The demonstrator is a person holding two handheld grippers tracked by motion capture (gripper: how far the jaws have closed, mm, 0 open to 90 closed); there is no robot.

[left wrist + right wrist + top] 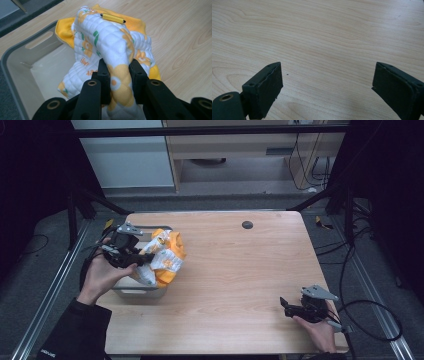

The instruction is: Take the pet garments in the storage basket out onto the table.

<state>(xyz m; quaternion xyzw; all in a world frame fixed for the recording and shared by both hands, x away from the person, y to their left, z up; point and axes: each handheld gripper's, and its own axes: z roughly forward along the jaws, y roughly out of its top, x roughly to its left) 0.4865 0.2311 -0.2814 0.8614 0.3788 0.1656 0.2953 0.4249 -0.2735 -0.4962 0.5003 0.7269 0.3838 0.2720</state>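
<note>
Right gripper (pixel 327 82): two black jaws rise from the bottom corners of the frame, standing wide apart with nothing between them. Left pad (pixel 270 91) looks worn and ragged along its inner edge. Behind and between them, pale wooden table (pixel 324 35) with flowing grain across the whole frame. Small dark speck (pixel 287 74) just right of the left jaw.
</note>
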